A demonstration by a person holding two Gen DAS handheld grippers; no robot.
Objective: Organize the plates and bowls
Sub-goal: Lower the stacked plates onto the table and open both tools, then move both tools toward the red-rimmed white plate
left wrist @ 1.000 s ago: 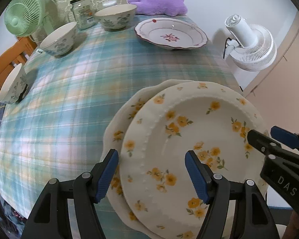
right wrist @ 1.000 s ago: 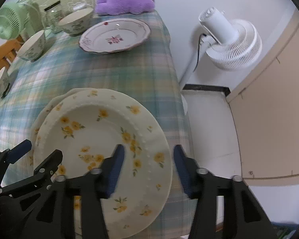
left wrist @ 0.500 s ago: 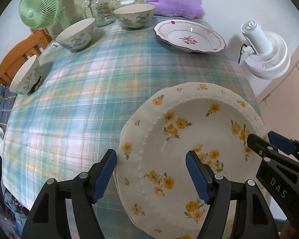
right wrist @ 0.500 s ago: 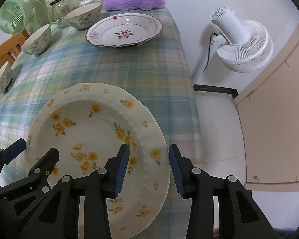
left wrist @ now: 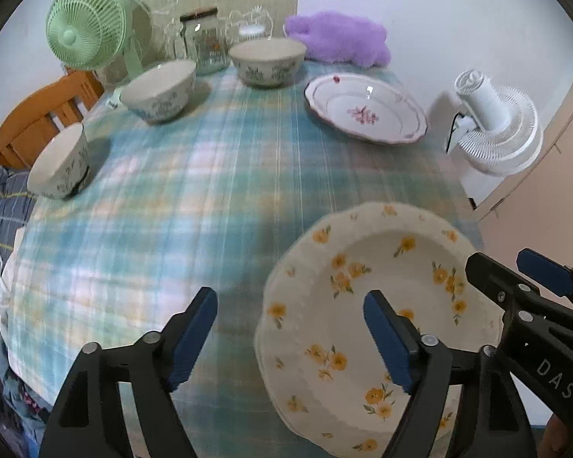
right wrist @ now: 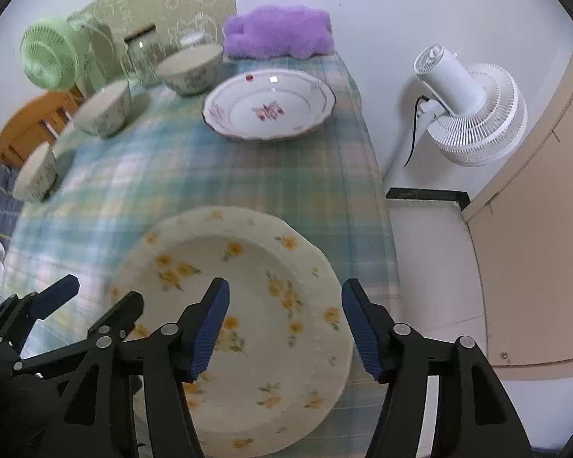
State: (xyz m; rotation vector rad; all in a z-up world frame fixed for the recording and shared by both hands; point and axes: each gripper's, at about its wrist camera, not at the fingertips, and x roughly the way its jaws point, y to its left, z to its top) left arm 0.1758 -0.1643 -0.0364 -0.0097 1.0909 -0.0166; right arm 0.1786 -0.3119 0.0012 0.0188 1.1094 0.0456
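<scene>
Two cream plates with yellow flowers (left wrist: 366, 301) lie stacked at the near right corner of the table; they also show in the right wrist view (right wrist: 244, 305). A white plate with a pink flower (left wrist: 365, 112) (right wrist: 269, 105) sits at the far right. Three patterned bowls stand along the left and back: near left (left wrist: 59, 164), middle (left wrist: 158, 91), back (left wrist: 267, 59). My left gripper (left wrist: 290, 334) is open above the stack's left edge. My right gripper (right wrist: 284, 328) is open above the stack's right side. Both are empty.
A green plaid cloth (left wrist: 195, 175) covers the table. At the back stand a green fan (left wrist: 86, 32), a glass jar (left wrist: 204, 44) and a purple plush (left wrist: 338, 38). A white fan (right wrist: 473, 107) stands off the right edge. A wooden chair (left wrist: 38, 118) is at the left.
The upper yellow-flower plate has been settled squarely on the lower one. My right gripper's jaws have opened wide. Both grippers have drawn back and up from the stack.
</scene>
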